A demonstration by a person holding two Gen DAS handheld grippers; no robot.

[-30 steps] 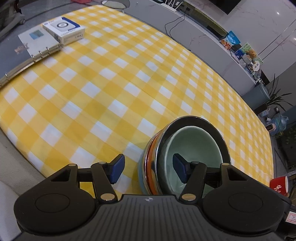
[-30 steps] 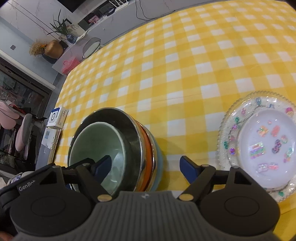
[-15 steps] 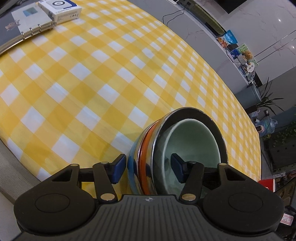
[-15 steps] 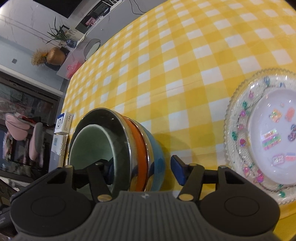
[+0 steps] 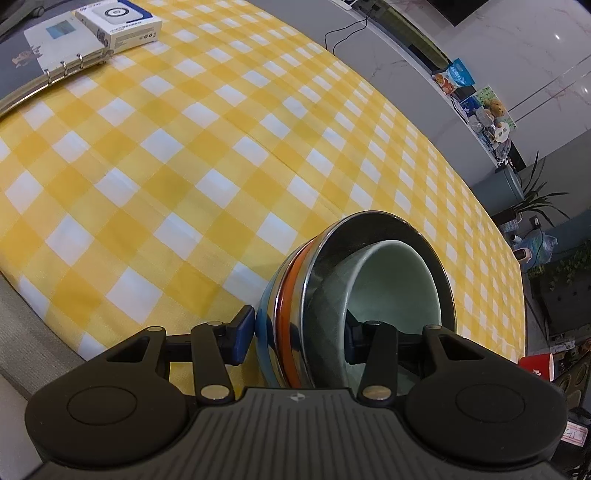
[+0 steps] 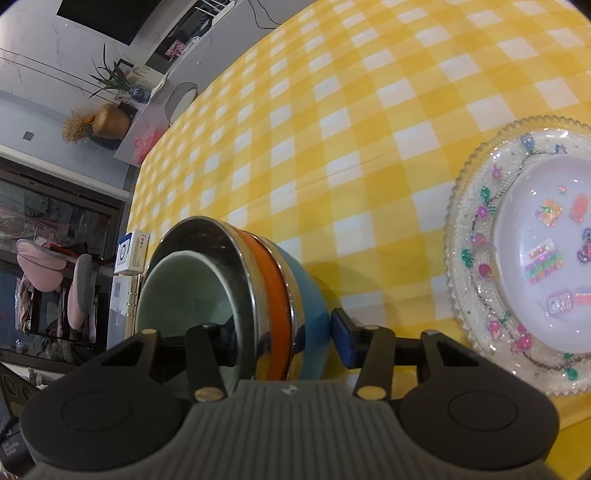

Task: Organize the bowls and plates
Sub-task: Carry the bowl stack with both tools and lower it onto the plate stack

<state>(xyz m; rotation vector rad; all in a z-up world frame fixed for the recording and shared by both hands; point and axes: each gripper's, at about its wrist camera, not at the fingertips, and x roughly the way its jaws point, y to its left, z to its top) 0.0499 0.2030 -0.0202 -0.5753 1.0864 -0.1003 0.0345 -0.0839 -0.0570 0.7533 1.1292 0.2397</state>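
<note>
**Left wrist and right wrist views: both tongs closing on the bowl stack**

Left wrist view shows the stack of bowls (image 5: 354, 306) sitting on the yellow checked tablecloth (image 5: 184, 166) near the table's near edge: a pale green bowl (image 5: 395, 280) nested in a steel one, then an orange rim and a blue bowl outermost. A second ago both tongs stood wide around the stack's rim; since then their jaws have just been closing. The left gripper (image 5: 295, 338) now has one pad touching the blue outer wall and the other inside the green bowl, so it looks clamped on the rim. The right gripper (image 6: 284, 339) straddles the opposite side the same way, but a thin gap seems to remain at its outer pad, so I judge it not quite gripping yet. That suggests a two-handed lift of the whole stack comes next. Just beside the stack, apart from it, lies a decorated glass plate (image 6: 476, 258). A binder (image 5: 48, 62) and a small box (image 5: 118, 22) sit at the far corner.
</note>
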